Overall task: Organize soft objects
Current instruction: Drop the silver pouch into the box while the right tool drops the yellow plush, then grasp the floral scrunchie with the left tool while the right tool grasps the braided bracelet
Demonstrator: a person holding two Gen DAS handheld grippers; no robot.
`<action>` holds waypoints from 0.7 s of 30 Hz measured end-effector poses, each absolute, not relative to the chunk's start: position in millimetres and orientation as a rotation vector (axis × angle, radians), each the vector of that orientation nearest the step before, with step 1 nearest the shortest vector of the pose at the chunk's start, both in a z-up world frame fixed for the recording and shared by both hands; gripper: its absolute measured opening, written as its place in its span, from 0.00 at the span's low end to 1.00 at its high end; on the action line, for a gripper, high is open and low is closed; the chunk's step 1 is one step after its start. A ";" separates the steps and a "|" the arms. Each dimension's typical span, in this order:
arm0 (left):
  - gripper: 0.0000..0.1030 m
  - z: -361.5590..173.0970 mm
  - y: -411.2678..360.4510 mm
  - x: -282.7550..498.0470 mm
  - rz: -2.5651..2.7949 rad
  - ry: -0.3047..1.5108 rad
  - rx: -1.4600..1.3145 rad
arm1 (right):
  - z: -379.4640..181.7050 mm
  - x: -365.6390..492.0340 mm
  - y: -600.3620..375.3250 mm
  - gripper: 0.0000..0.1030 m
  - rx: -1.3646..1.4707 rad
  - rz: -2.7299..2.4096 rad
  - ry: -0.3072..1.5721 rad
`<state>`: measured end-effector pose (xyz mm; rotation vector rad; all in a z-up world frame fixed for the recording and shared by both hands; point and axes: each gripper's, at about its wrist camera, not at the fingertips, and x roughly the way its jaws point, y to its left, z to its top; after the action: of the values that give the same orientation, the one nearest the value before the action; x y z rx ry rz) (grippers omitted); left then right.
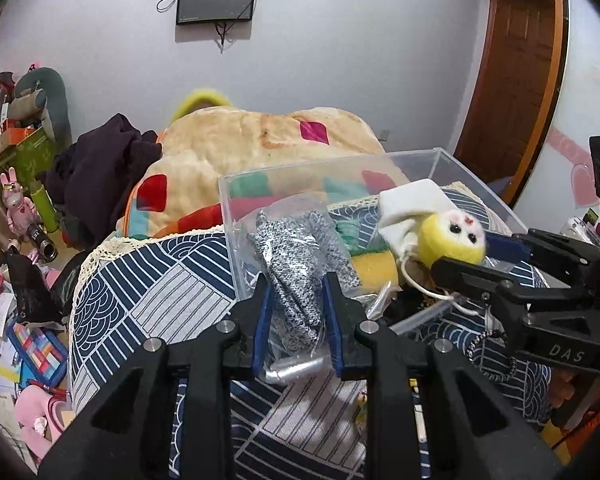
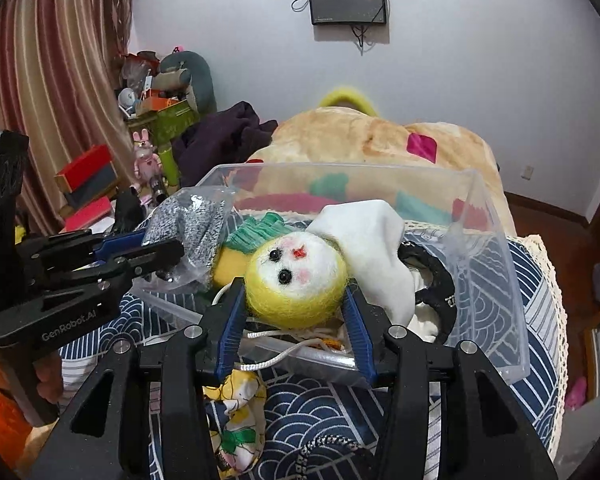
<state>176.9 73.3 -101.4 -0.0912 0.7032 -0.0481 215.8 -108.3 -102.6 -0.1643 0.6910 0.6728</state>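
My left gripper [image 1: 296,292] is shut on a grey speckled knit item in a clear plastic bag [image 1: 300,256] and holds it at the near left rim of a clear plastic bin [image 1: 328,168]. My right gripper [image 2: 296,304] is shut on a yellow felt ball with a white face [image 2: 298,280] and holds it over the bin [image 2: 496,240]. The bag [image 2: 188,220] and the left gripper [image 2: 140,254] show at the left of the right wrist view. A white cloth [image 2: 376,240], a green and yellow sponge [image 2: 248,240] and a black ring [image 2: 436,280] lie in the bin.
The bin sits on a blue and white patterned cover [image 1: 160,280]. A yellow printed cloth pouch [image 2: 236,412] lies in front of the bin. A beige quilt [image 1: 268,136] and dark clothes [image 1: 104,160] lie behind. Cluttered toys and boxes [image 1: 20,160] stand on the left.
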 end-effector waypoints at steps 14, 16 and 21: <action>0.85 -59.6 60.0 128.8 -0.081 0.590 -0.084 | -64.6 183.6 -142.9 0.81 -0.094 0.623 0.548; 0.91 -57.4 56.9 122.1 -0.083 0.584 -0.089 | -61.2 178.8 -148.1 0.83 -0.096 0.615 0.534; 0.97 -65.8 48.7 113.3 -0.090 0.610 -0.085 | -62.8 170.7 -164.2 0.94 -0.087 0.594 0.527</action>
<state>113.3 48.7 -65.8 -0.0853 0.6099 -0.0899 170.7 -164.2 -62.8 -0.0868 0.5273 0.5940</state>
